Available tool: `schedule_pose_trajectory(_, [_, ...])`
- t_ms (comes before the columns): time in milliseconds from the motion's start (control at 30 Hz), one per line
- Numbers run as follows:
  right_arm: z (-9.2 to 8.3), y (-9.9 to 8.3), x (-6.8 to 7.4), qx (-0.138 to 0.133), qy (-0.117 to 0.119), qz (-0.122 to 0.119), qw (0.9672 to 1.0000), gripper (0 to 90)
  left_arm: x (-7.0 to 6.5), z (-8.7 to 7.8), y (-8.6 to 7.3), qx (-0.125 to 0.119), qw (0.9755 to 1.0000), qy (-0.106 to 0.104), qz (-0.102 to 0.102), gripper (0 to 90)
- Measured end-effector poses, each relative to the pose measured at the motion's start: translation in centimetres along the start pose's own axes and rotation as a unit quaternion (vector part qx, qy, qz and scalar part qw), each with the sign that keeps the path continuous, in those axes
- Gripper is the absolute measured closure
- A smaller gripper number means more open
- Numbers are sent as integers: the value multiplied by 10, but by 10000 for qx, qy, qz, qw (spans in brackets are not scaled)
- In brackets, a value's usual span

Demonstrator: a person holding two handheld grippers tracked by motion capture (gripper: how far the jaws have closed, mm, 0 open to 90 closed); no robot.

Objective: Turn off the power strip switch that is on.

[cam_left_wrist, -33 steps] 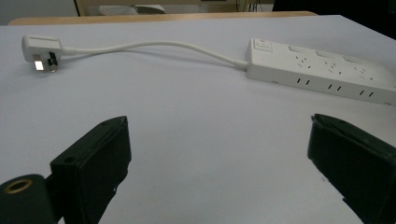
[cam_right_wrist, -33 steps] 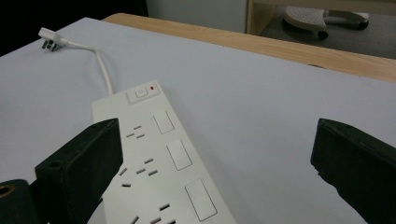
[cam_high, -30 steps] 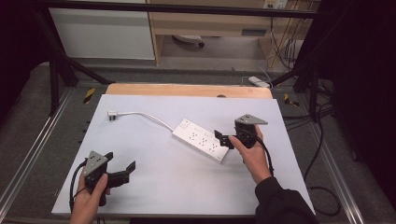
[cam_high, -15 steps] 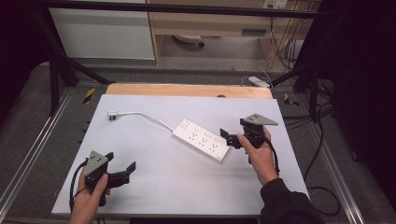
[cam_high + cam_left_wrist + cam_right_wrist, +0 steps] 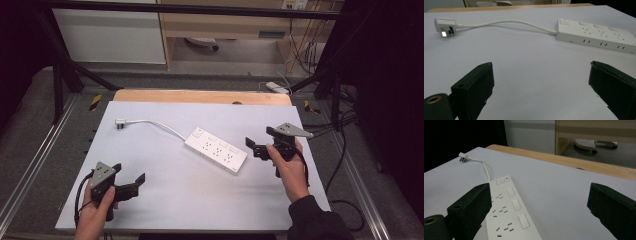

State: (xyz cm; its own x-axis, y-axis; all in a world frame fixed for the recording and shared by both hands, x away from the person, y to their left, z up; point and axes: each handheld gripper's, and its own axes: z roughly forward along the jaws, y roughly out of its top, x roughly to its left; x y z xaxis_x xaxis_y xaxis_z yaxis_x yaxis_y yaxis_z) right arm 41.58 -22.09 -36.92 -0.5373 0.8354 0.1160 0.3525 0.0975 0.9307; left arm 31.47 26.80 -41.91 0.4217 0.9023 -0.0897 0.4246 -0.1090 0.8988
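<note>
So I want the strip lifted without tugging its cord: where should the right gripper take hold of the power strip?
Probably across the narrow width of the power strip at its near-right end, closest to the open right gripper. The body is long, flat and slim, so the jaws should span it there. Come from the right side, low over the table, away from the cord leaving the far-left end.
</note>
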Motion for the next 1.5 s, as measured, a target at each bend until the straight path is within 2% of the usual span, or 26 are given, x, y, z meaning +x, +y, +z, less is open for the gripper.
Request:
schedule_pose_trajectory(267, [-11,-2,-8,-124,-14,106,9999,59,0,0,0,-2,10000,15,-21,62])
schedule_pose_trajectory(733, [-31,-5,-23,-318,-231,189,9990,61,0,1,0,20,10000,-6,16,62])
schedule_pose_trajectory(1500, [-47,-6,-27,-342,-279,161,9989,68,0,0,0,27,10000,15,24,62])
